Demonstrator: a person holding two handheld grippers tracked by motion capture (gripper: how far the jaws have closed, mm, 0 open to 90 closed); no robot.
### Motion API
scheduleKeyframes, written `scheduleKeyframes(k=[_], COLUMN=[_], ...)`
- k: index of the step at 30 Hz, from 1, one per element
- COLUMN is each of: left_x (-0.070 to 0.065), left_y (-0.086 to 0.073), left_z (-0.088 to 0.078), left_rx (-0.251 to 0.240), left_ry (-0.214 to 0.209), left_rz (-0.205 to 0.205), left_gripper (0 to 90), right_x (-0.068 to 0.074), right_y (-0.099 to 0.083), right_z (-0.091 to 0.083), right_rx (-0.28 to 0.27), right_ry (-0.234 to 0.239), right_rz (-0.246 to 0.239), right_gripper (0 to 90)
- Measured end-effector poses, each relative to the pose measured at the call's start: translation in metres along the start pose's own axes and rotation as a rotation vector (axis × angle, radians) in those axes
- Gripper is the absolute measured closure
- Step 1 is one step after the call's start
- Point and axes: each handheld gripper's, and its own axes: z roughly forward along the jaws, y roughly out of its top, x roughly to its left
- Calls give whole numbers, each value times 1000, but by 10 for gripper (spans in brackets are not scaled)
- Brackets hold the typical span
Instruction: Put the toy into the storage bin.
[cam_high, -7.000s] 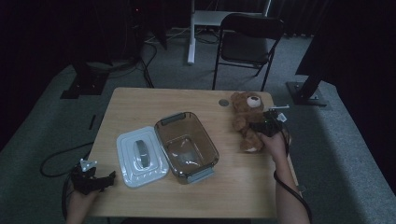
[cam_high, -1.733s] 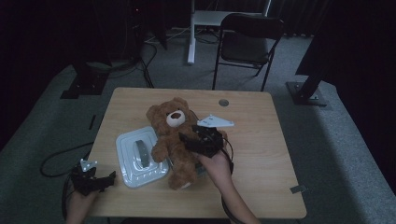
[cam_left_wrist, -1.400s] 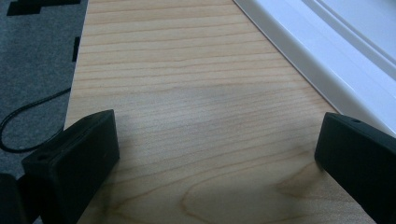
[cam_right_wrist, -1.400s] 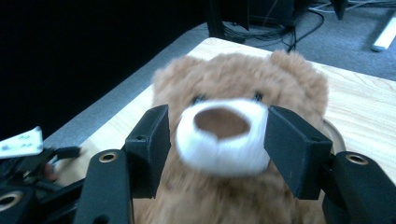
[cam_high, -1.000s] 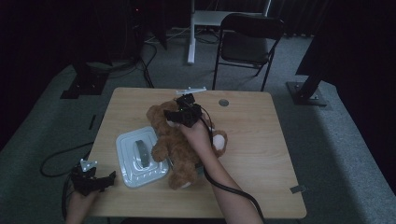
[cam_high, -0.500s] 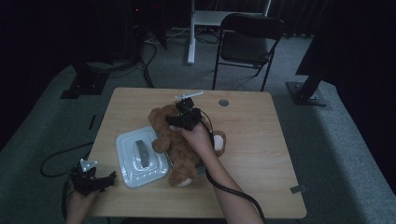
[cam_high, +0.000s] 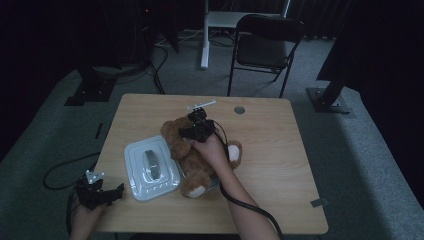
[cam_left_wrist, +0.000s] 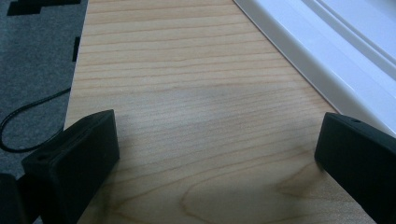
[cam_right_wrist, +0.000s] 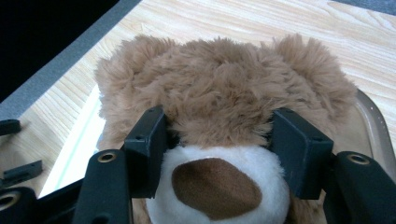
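Observation:
A brown teddy bear (cam_high: 194, 167) lies on its back in the middle of the table, over a clear glass dish whose rim (cam_right_wrist: 373, 125) shows beside its head. My right gripper (cam_high: 193, 131) comes from above and is shut on the bear's head (cam_right_wrist: 224, 88), one jaw on each side of the white muzzle. The white lid (cam_high: 152, 167) lies flat to the left of the bear. At the table's front left corner my left gripper (cam_high: 116, 190) rests open, nothing between its jaws; the lid's edge (cam_left_wrist: 336, 60) is just ahead of it.
The wooden table (cam_high: 280, 130) has bare room to the right of the bear and along the far edge, where a small round grommet (cam_high: 239, 109) sits. A folding chair (cam_high: 265, 35) stands behind the table. A cable (cam_high: 60, 170) trails on the floor at left.
The right gripper has sunk a little with the bear's head in it, pressing the bear lower over the dish. The left gripper has stayed put.

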Motion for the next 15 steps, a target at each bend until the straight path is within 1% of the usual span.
scheduleKeyframes(k=[2, 3, 5, 6, 7, 8, 10, 11, 13, 15], left_x=[0, 0, 0, 0, 0, 0, 0, 0, 0, 0], left_y=[0, 0, 0, 0, 0, 0, 0, 0, 0, 0], left_z=[0, 0, 0, 0, 0, 0, 0, 0, 0, 0], left_rx=[0, 0, 0, 1, 0, 1, 0, 0, 0, 0], left_ry=[0, 0, 0, 0, -1, 0, 0, 0, -1, -1], left_rz=[0, 0, 0, 0, 0, 0, 0, 0, 1, 0], left_gripper=[6, 6, 6, 6, 6, 6, 6, 6, 6, 6], right_x=[-1, -1, -3, -4, -3, -1, 3, 2, 0, -1], right_y=[-2, -3, -7, -9, -10, -9, -8, -8, -7, -5], right_z=[5, 9, 24, 31, 36, 38, 36, 37, 36, 33], right_rx=[15, 37, 100, 122, 131, 138, 117, 116, 114, 114], right_ry=[-10, -19, -37, -45, -56, -67, -68, -65, -52, -48], right_rz=[-2, -6, -12, -6, -6, -10, -14, -9, 18, 31], right_gripper=[394, 394, 387, 379, 365, 341, 316, 308, 307, 303])
